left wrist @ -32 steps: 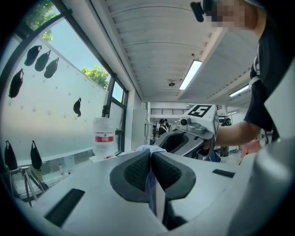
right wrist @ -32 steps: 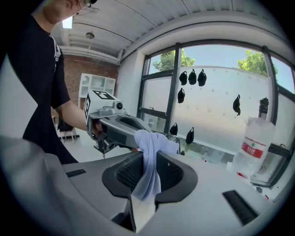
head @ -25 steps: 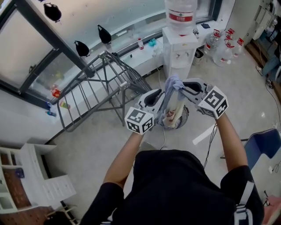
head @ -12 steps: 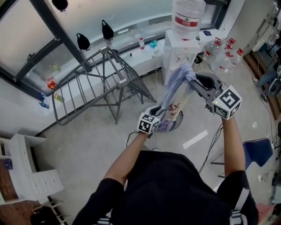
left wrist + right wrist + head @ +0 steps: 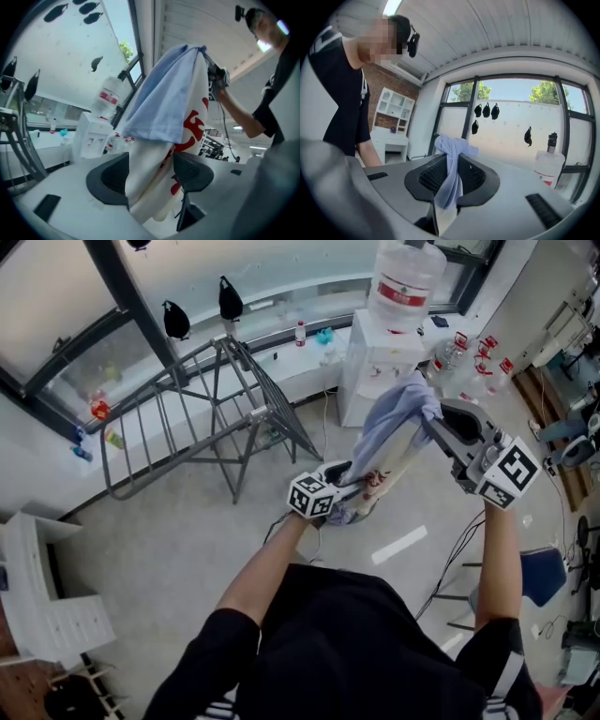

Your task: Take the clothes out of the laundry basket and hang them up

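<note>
Our right gripper (image 5: 434, 421) pinches the blue top edge of the cloth (image 5: 389, 427) and holds it high. Our left gripper (image 5: 343, 484) is lower. Its jaws have just been opening and stand wide, with the white lower part of the cloth hanging loose between them. The rack (image 5: 216, 418) stands well apart at the left, across bare floor (image 5: 187, 540). The cooler (image 5: 375, 362) is behind the cloth.

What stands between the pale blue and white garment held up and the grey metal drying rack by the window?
Nothing visible: only bare floor lies between the garment, pinched in the right gripper, and the rack.
</note>
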The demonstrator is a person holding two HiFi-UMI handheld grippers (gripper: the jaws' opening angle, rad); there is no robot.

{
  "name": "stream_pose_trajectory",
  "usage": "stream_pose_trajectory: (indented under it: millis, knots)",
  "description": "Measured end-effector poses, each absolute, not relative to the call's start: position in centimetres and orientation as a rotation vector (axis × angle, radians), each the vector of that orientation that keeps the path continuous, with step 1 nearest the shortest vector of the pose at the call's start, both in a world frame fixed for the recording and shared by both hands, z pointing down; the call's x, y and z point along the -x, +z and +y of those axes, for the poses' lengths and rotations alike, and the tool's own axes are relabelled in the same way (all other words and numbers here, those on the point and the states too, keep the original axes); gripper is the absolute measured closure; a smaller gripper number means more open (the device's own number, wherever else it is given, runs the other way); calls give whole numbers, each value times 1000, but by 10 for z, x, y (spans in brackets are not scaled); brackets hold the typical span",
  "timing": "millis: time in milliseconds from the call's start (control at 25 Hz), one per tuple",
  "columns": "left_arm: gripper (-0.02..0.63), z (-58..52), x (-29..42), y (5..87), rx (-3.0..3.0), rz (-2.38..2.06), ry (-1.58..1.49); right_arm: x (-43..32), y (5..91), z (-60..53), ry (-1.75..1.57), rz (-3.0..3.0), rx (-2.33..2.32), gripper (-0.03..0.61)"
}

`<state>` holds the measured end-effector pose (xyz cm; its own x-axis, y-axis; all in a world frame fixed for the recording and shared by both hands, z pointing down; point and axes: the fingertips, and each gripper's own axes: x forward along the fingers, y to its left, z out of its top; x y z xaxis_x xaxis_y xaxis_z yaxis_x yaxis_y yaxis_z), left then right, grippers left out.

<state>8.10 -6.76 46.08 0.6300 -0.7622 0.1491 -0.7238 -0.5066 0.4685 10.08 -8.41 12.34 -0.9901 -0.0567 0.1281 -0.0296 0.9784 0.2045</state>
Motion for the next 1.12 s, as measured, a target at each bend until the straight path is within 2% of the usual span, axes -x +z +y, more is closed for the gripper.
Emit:
stream_pose_trajectory:
  millis: [120,360,400,480,640,800,920,1120]
  knots:
    - [331,-65,-91,441,-2468,-1047,-142,-114,106,-78,-195,-3104,-33,517]
    - [328,-75,-101,426,-2523,-921,-124,-129,86,-82,-243,-3136,-69,517]
    - [347,-73,-107,426,-2525,-877,-112,-132,86,-87,-237,-3137,-105,517]
    - [452,-64,-115,426,-2534,-830,-97,-141,89,-102,-204,-3143,-211,517]
    - [500,-48,-96,419,-2491,-894,-228,-175,103,-137,-125,-3133,-464,517]
    - [601,-29,-69,400,-2517,-1015,-297,-203,126,-162,-26,-3100,-654,517]
    - [606,-20,-63,386,-2533,-1065,-309,-209,144,-162,-16,-3061,-677,517]
    - [595,-51,-74,420,-2504,-1178,-38,-192,128,-140,-67,-3084,-533,518]
